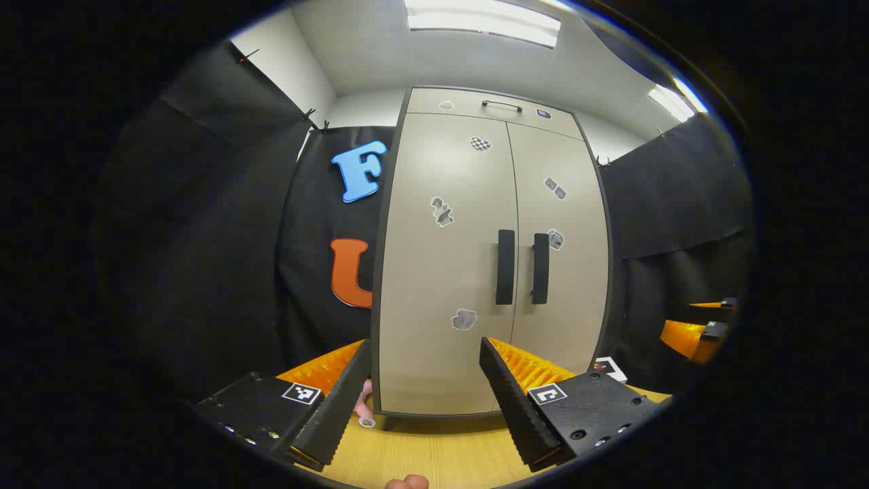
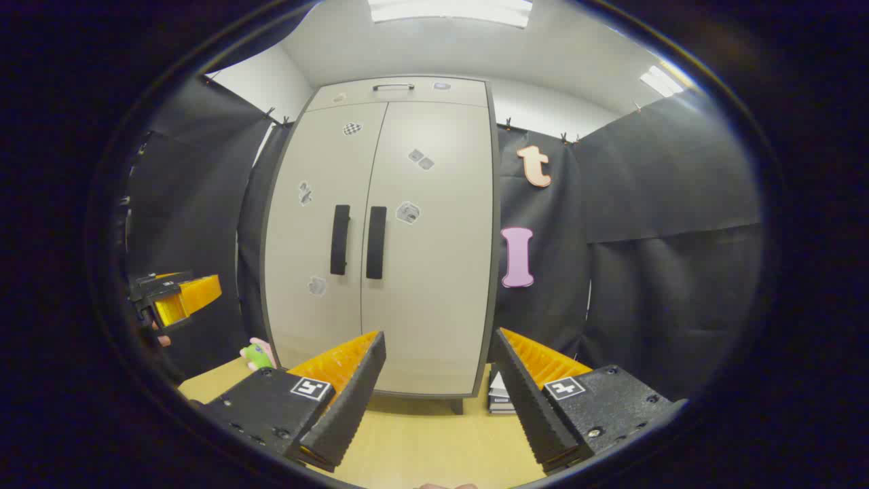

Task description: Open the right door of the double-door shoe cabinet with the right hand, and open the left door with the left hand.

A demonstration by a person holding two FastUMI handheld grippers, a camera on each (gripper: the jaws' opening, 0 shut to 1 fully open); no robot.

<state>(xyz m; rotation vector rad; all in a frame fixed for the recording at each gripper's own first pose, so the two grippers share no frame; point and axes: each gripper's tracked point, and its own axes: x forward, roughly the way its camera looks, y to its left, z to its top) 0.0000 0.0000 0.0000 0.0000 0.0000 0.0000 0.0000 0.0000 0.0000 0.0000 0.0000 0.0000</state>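
Shoe cabinet is seen upright on wooden table, facing both cams; both doors shut, two handles vertical at centre seam. Small items behind cabinet's base are partly hidden, unidentifiable. Left gripper and right gripper are held wide open w/ nothing between, well apart from cabinet.
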